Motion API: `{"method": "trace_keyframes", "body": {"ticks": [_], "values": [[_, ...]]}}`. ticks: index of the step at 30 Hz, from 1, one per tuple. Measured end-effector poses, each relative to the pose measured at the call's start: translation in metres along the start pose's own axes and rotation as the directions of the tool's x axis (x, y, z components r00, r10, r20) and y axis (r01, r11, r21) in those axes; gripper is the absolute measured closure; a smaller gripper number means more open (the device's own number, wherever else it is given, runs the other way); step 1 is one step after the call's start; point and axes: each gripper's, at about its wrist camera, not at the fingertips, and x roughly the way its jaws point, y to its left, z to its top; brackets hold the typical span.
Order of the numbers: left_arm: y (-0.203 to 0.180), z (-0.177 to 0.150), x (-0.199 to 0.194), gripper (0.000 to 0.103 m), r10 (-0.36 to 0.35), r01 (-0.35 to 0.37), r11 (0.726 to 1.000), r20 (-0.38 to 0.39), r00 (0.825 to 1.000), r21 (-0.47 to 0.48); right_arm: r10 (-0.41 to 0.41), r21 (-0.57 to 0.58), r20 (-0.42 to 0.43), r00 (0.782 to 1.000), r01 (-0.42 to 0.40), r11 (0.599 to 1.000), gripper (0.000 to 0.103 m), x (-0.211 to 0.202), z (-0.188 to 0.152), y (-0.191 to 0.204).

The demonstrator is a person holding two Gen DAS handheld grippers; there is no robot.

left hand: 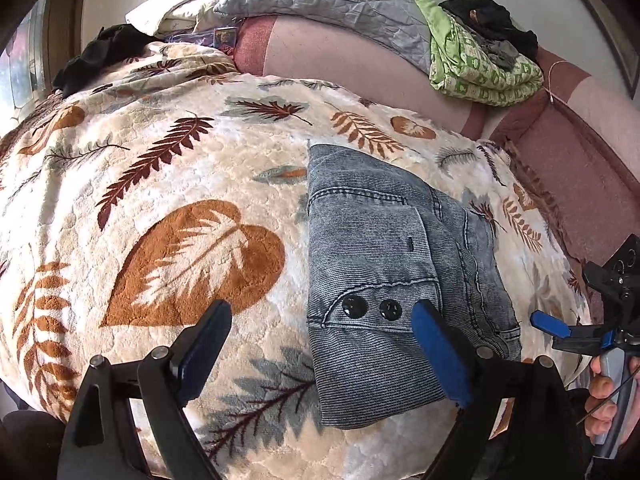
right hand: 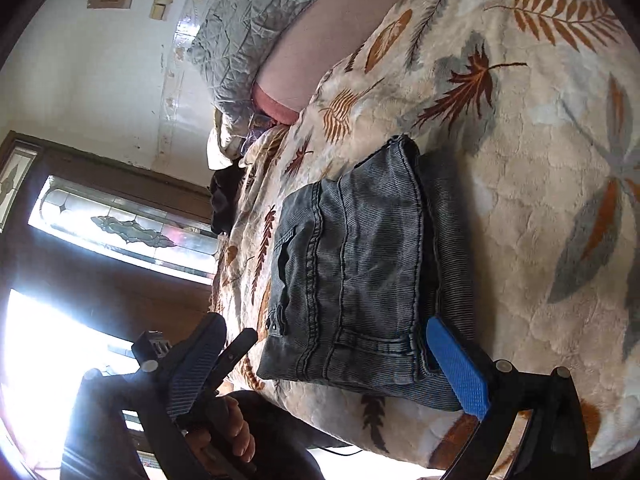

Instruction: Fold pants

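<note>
- While I hold both tools over the bed, the pants (left hand: 396, 280) lie folded into a compact grey denim bundle on the leaf-print blanket (left hand: 160, 200), toward its near right part in my left wrist view.
- My left gripper (left hand: 324, 352) is spread wide and grips nothing; its right blue pad sits over the near part of the bundle, just beside two dark buttons (left hand: 372, 308), and its left pad is over bare blanket.
- My right gripper (right hand: 332, 364) is also released, its fingers apart with the bundle's near edge between them; whether the blue pad touches the denim I cannot tell.
- In my right wrist view the pants (right hand: 360, 264) show stacked layers with seams and a belt loop facing me.
- Farther back on the bed, well apart from the pants, are a grey quilt (left hand: 328, 0), a green patterned cloth (left hand: 476, 68) and a dark garment (left hand: 104, 52).
</note>
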Motion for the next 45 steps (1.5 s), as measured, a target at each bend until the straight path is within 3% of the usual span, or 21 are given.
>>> {"method": "trace_keyframes", "body": {"ticks": [4,7,11,13,14,16,17,18,20,25,27,29,31,33,34,35,36,37,39,41,45], "values": [[0.003,0.006,0.003,0.011,-0.017,0.017,0.999,-0.002,1.0,-0.04,0.063,-0.052,-0.03,0.998,-0.065,0.997,0.001,0.006,0.019,0.027],[-0.008,0.008,0.007,0.011,-0.035,0.035,0.999,0.012,0.999,-0.014,0.094,-0.102,-0.088,0.992,-0.103,0.989,0.001,0.027,0.043,0.062],[-0.015,-0.007,0.036,0.011,0.001,0.003,1.0,-0.111,0.994,0.029,0.114,-0.122,-0.178,0.977,-0.137,0.983,0.001,0.074,0.073,0.101],[-0.009,-0.012,0.037,0.01,-0.022,0.022,1.0,-0.094,0.995,0.003,0.138,-0.111,-0.249,0.959,-0.17,0.979,0.001,0.107,0.082,0.111],[-0.009,-0.012,0.037,0.01,-0.03,0.031,0.999,-0.099,0.995,0.008,0.121,-0.122,-0.285,0.951,-0.161,0.979,0.001,0.125,0.083,0.112],[-0.007,-0.01,0.038,0.01,-0.047,0.049,0.999,-0.106,0.993,0.011,-0.019,-0.141,-0.332,0.943,-0.03,0.99,0.001,0.163,0.084,0.097],[-0.005,-0.011,0.038,0.01,-0.059,0.06,0.998,-0.111,0.992,0.002,-0.097,-0.112,-0.377,0.921,0.059,0.992,0.002,0.183,0.081,0.077],[-0.003,-0.012,0.038,0.01,-0.069,0.069,0.998,-0.118,0.991,-0.008,-0.119,-0.062,-0.41,0.904,0.103,0.993,0.002,0.195,0.078,0.058],[0.002,-0.012,0.031,0.011,-0.101,0.099,0.995,-0.106,0.989,-0.025,-0.118,-0.072,-0.393,0.912,0.097,0.993,0.001,0.192,0.078,0.063],[0.01,-0.002,-0.004,0.011,-0.127,0.128,0.991,0.04,0.991,-0.035,-0.155,-0.268,-0.381,0.912,0.052,0.962,0.001,0.188,0.097,0.14],[0.009,-0.001,0.006,0.011,-0.127,0.127,0.991,-0.007,0.992,-0.031,-0.231,-0.375,-0.367,0.901,0.083,0.923,0.001,0.204,0.106,0.166],[0.008,-0.006,0.025,0.011,-0.116,0.114,0.993,-0.103,0.988,-0.027,-0.375,-0.472,-0.359,0.855,0.181,0.863,0.002,0.236,0.11,0.177],[0.011,-0.013,0.036,0.011,-0.126,0.121,0.992,-0.14,0.982,-0.045,-0.519,-0.572,-0.34,0.784,0.265,0.776,0.005,0.267,0.109,0.174],[0.011,-0.011,0.035,0.011,-0.128,0.125,0.992,-0.137,0.982,-0.036,-0.617,-0.641,-0.331,0.714,0.309,0.702,0.025,0.294,0.106,0.164],[0.01,-0.011,0.035,0.011,-0.124,0.122,0.992,-0.136,0.983,-0.029,-0.656,-0.665,-0.319,0.684,0.332,0.669,0.029,0.304,0.105,0.158],[0.01,-0.012,0.036,0.011,-0.122,0.119,0.992,-0.136,0.983,-0.03,-0.685,-0.68,-0.312,0.659,0.348,0.645,0.045,0.31,0.105,0.151],[0.01,-0.012,0.036,0.011,-0.119,0.116,0.993,-0.134,0.984,-0.028,-0.712,-0.696,-0.306,0.632,0.362,0.621,0.068,0.317,0.103,0.145],[0.009,-0.012,0.036,0.011,-0.116,0.114,0.993,-0.132,0.984,-0.023,-0.733,-0.711,-0.295,0.613,0.371,0.597,0.071,0.32,0.1,0.141],[0.01,-0.012,0.036,0.011,-0.117,0.115,0.993,-0.133,0.984,-0.024,-0.736,-0.72,-0.281,0.615,0.372,0.586,0.083,0.32,0.098,0.138],[0.009,-0.012,0.037,0.01,-0.113,0.111,0.994,-0.131,0.985,-0.02,-0.729,-0.712,-0.251,0.637,0.389,0.585,0.088,0.313,0.101,0.14],[0.007,-0.011,0.039,0.01,-0.107,0.106,0.994,-0.128,0.986,-0.019,-0.727,-0.719,-0.172,0.665,0.419,0.554,0.09,0.3,0.101,0.143]]}}
